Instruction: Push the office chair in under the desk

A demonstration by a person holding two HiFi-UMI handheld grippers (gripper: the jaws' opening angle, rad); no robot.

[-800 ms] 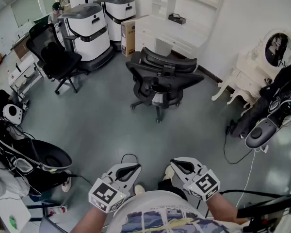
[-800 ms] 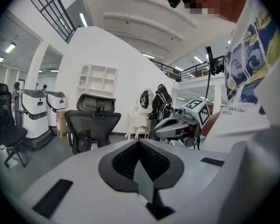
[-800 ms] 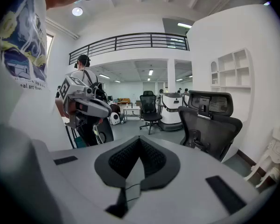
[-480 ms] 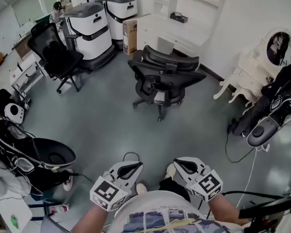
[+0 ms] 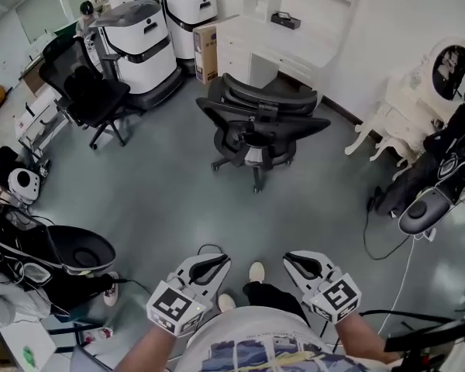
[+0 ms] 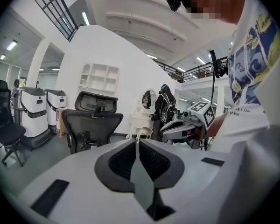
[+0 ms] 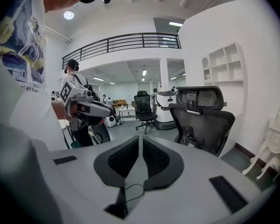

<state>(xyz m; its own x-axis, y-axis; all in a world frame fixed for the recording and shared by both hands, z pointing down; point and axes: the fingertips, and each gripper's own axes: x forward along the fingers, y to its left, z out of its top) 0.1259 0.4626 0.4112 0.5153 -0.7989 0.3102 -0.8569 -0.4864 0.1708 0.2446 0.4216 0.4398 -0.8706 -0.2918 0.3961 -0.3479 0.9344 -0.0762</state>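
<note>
A black mesh office chair (image 5: 257, 126) stands on the grey floor with its back toward me, just in front of the white desk (image 5: 273, 46) with shelves against the far wall. The chair (image 6: 92, 125) also shows in the left gripper view, and the chair (image 7: 200, 120) in the right gripper view. Both grippers are held close to my body, well short of the chair. My left gripper (image 5: 215, 266) is shut with nothing in it. My right gripper (image 5: 296, 263) is shut and empty too.
A second black chair (image 5: 85, 91) stands at the far left beside two white-and-grey machines (image 5: 143, 41). A cardboard box (image 5: 205, 55) sits by the desk. A white vanity table (image 5: 418, 107) and dark bags (image 5: 430, 184) with cables are at the right; equipment (image 5: 54, 258) lies at the left.
The view has crept forward a little: the chair and desk sit slightly nearer. Both grippers stay shut and held in the same pose near my body.
</note>
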